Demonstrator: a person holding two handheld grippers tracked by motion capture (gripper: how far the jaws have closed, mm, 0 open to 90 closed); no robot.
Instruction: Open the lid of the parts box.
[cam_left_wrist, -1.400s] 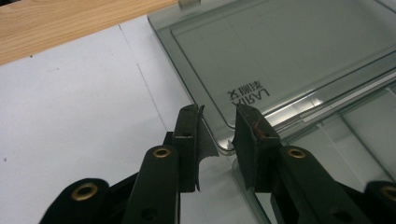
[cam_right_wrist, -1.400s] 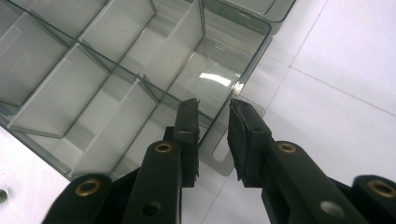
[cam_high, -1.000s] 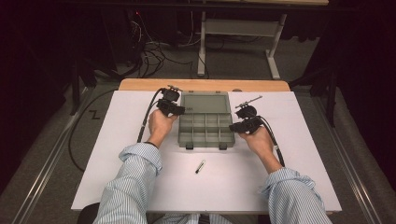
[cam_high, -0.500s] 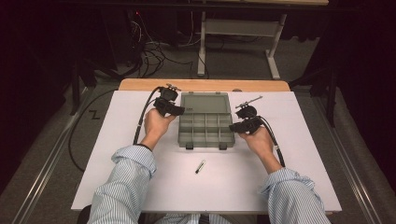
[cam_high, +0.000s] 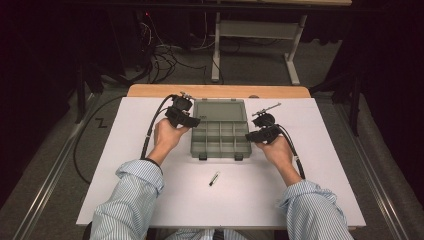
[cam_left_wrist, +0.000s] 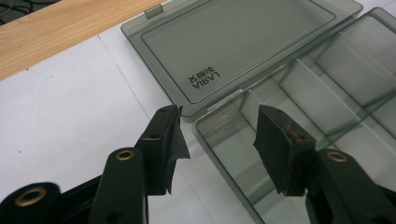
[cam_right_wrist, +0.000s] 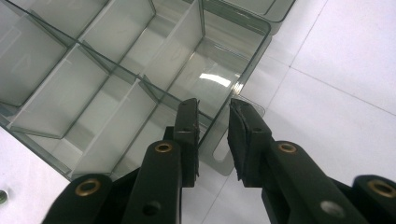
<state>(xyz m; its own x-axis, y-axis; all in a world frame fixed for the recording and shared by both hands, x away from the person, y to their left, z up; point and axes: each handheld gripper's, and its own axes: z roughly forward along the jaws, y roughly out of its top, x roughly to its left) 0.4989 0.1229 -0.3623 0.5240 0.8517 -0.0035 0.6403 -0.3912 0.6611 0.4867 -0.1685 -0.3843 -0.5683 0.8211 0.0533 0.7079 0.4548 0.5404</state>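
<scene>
White table (cam_high: 125, 150), wooden strip along its far edge; a smoky clear organizer box (cam_high: 220, 141) sits at mid-table, its lid (cam_high: 220, 109) swung flat open toward the far side, its compartments looking bare. Left gripper (cam_high: 192, 121) at the box's left wall near the hinge, jaws spread wide, one outside the wall and one over the corner compartment; right gripper (cam_high: 248, 137) at the box's right edge, jaws narrowly parted to either side of the side wall by a latch tab (cam_right_wrist: 224, 158), contact not clear. A small pen-like item (cam_high: 214, 178) lies on the table nearer the person, well apart from the box.
</scene>
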